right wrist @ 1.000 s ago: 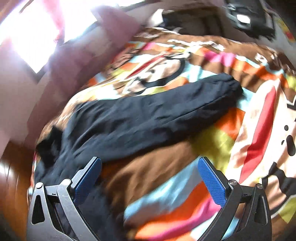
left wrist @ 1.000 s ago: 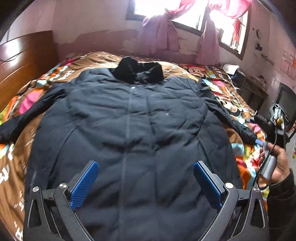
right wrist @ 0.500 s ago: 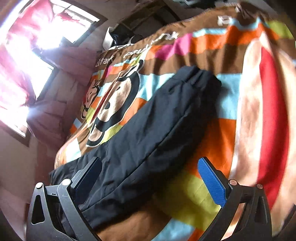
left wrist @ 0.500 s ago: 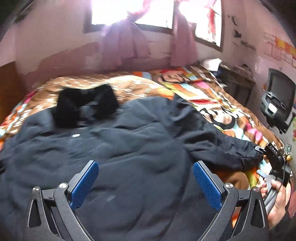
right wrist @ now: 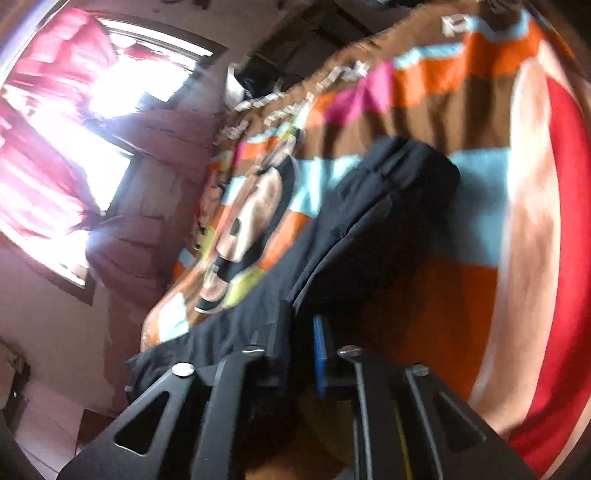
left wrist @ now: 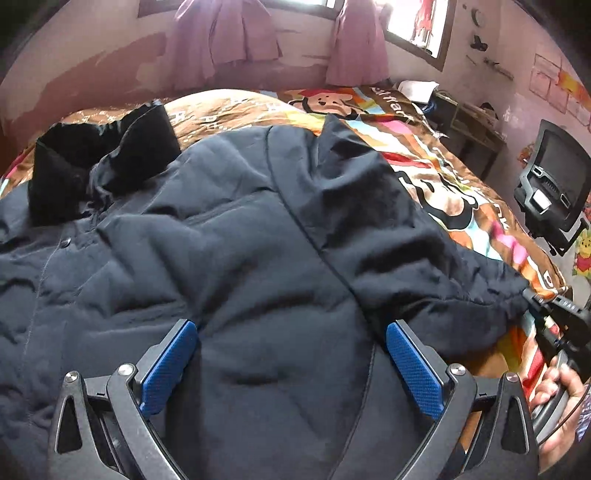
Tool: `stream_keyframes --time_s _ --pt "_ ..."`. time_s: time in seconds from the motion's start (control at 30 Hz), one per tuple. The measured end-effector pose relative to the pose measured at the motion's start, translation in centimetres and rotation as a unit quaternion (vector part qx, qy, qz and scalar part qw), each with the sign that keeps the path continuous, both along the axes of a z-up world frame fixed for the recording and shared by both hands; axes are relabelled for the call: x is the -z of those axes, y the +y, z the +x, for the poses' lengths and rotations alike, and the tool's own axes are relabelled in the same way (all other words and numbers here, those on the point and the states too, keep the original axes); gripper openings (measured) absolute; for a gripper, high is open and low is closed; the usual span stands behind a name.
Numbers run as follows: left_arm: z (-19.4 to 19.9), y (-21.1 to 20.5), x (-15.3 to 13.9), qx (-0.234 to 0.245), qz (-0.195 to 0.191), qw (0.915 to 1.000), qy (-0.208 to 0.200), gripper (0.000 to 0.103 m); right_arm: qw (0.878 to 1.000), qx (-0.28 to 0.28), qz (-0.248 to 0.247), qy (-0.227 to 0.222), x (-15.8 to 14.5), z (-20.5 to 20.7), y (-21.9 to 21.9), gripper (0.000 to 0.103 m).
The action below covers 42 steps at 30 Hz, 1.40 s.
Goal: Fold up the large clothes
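A large dark navy padded coat (left wrist: 236,258) with a black fur collar (left wrist: 96,162) lies spread face up on the bed. My left gripper (left wrist: 291,362) is open, low over the coat's right chest. The coat's right sleeve (left wrist: 413,251) runs toward the bed's right edge; it also shows in the right wrist view (right wrist: 369,229). My right gripper (right wrist: 301,347) is shut on that sleeve partway along it, near the cuff end (left wrist: 517,295). The right gripper's body (left wrist: 561,325) and the hand holding it show at the left wrist view's right edge.
The bed carries a colourful cartoon blanket (left wrist: 436,166). Pink curtains (left wrist: 225,33) hang at the window behind the bed. A black office chair (left wrist: 554,188) and a cluttered desk (left wrist: 469,122) stand to the right of the bed.
My right gripper has closed its jaws on the coat's right sleeve. My left gripper has moved forward and right, closer over the coat's chest.
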<state>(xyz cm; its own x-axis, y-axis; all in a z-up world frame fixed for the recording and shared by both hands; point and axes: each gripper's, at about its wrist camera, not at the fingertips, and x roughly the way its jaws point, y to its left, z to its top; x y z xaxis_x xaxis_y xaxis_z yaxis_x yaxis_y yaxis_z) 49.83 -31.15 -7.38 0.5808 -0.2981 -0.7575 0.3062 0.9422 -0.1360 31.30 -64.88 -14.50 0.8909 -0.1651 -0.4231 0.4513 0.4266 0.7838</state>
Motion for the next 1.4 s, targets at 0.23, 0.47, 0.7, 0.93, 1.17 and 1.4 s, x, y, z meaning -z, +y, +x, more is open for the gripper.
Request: stream_keyframes --time_s 0.23,0.47,0.7,0.93,1.17,1.4 --pt "-4.3 6.6 -2.7 -0.022 -0.033 0.9992 0.001 0.101 0.974 -0.044 -0.217 -0.043 -9.4 0.4 5.8 0.004" --pt "-9.4 15.7 -5.7 -0.082 -0.075 0.9937 -0.012 0.102 0.859 -0.229 -0.447 -0.096 -16.7 1.5 20.2 0.002" --pt "-12.3 21.4 -6.2 -0.129 -0.079 0.9885 -0.01 0.102 0.692 -0.391 -0.605 -0.042 -13.4 1.0 35.8 0.002" --pt "-12.0 20.6 -5.2 -0.13 -0.079 0.9884 -0.004 0.102 0.883 -0.348 -0.312 0.028 -9.9 2.7 23.3 0.063" --pt "-7.8 13.1 -3.7 -0.088 -0.091 0.9919 0.002 0.102 0.992 -0.102 -0.04 0.055 -3.9 -2.3 8.6 0.09" --pt "-3.3 3.4 -3.3 -0.014 -0.094 0.9955 -0.007 0.102 0.992 -0.013 0.106 0.069 2.1 -2.1 1.8 0.09"
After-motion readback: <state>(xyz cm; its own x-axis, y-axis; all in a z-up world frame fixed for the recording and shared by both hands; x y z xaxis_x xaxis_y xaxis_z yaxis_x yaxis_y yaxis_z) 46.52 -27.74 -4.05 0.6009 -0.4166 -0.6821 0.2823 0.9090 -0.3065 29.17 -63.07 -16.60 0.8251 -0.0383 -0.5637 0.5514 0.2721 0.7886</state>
